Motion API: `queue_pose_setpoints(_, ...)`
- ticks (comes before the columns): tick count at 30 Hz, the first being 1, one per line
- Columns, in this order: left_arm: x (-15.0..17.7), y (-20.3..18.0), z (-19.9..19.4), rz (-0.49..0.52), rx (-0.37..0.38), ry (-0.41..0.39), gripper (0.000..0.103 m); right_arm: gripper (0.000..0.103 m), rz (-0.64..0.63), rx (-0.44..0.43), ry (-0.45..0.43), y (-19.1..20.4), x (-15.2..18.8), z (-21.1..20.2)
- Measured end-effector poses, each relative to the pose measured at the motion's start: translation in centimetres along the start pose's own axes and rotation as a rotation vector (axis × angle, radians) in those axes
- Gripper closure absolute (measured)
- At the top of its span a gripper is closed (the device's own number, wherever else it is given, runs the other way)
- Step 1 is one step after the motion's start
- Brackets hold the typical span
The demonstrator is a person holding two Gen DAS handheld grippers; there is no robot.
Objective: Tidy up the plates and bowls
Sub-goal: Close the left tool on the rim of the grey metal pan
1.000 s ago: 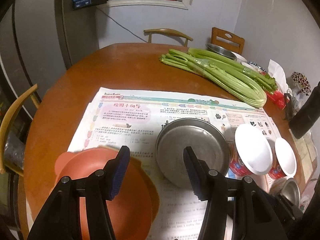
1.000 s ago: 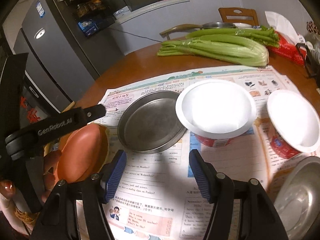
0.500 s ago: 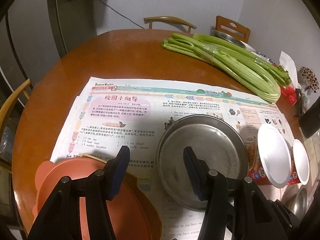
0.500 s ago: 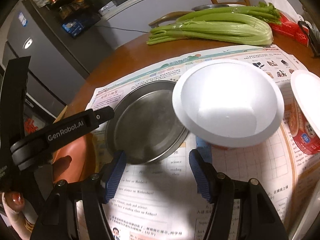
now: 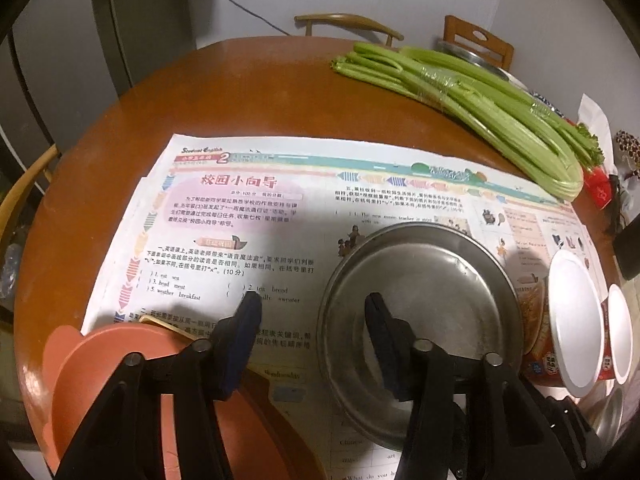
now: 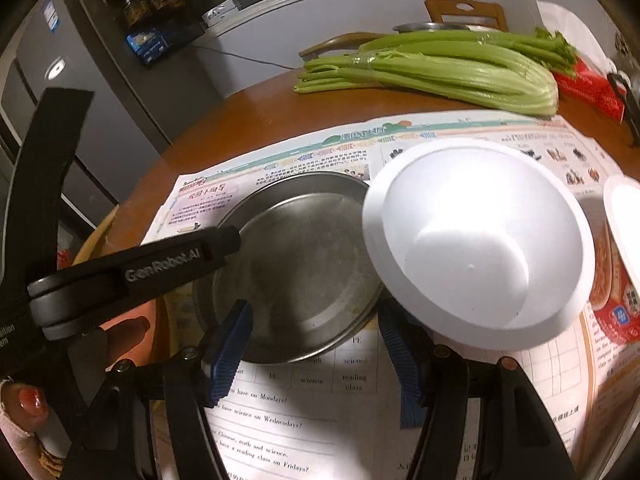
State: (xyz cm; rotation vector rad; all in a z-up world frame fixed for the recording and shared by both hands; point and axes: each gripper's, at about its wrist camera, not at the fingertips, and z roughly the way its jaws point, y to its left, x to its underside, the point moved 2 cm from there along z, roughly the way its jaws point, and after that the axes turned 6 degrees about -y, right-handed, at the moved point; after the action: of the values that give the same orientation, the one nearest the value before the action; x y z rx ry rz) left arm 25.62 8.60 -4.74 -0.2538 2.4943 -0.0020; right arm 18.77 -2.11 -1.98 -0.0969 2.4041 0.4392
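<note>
- Nearest me, my left gripper (image 5: 312,312) has just been narrowing its jaws; they stand apart with nothing between the pads, straddling the gap between the terracotta plate (image 5: 104,364) at the table's near-left edge and the steel dish (image 5: 432,300).
- My right gripper (image 6: 316,332) is likewise released, pads apart and empty, poised at the steel dish's near rim, the large white bowl (image 6: 476,240) just beside its right finger.
- Progress, as I judge it: barely begun. The plate, the steel dish, the large bowl and a smaller white bowl (image 5: 620,336) lie separately in a row on the newspaper (image 5: 240,216); nothing appears stacked. Grouping plates with plates and bowls with bowls remains.
- Surface: a round wooden table (image 5: 240,92), newspaper covering its near half, celery (image 5: 480,112) along the far-right edge.
- Room: chairs (image 5: 476,40) behind the far edge, a grey refrigerator (image 6: 92,92) at left, dim lighting.
</note>
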Motion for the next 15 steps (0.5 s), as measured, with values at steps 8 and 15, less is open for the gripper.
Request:
queue_pose_setpoints(8, 0.4, -0.4, 0.4, 0.029, 0.010, 0.019, 0.075, 0.035, -0.061, -0.034, -0.010, 1.0, -0.1, 0.6)
queue_pose_setpoints(15, 0.4, 0.0, 0.3, 0.031, 0.008, 0.023, 0.075, 0.032, -0.079, -0.055, -0.013, 1.7, -0.1, 0.7)
